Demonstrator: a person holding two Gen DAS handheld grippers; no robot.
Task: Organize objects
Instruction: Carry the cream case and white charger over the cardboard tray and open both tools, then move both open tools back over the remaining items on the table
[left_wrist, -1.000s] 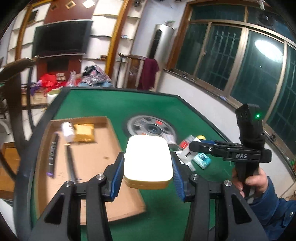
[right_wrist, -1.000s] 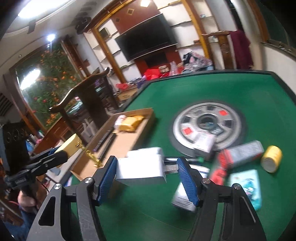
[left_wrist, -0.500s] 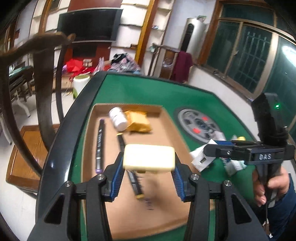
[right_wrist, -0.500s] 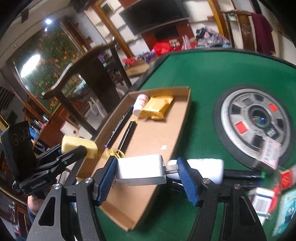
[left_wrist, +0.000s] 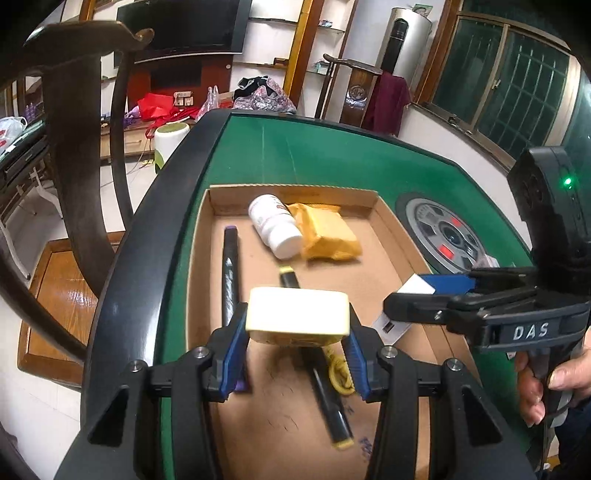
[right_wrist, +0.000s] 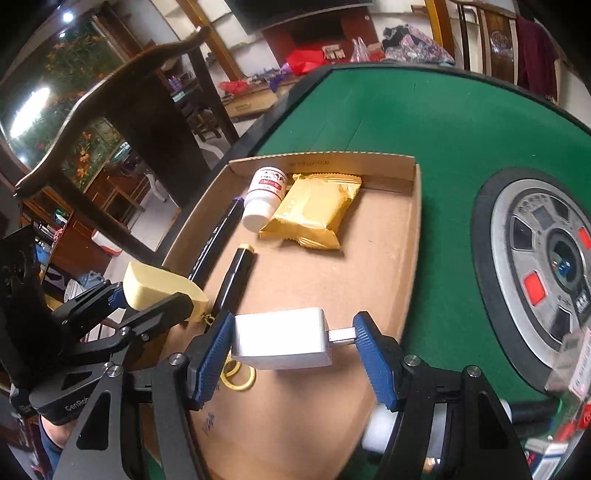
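Right gripper (right_wrist: 293, 345) clamped on a white charger (right_wrist: 280, 341) over the near end of a cardboard tray (right_wrist: 415, 236), left gripper (right_wrist: 155, 295) at near left holding a pale yellow case (right_wrist: 159, 286), white bottle (right_wrist: 264, 197), gold packet (right_wrist: 312, 210) at tray's far end, black marker (right_wrist: 236, 278) between

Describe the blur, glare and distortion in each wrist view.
Left wrist view: fisheye bends the table rim; black marker under the tongs smears. Right wrist view: boxes at the right edge blur; bright window glare on the left; white charger sharp.
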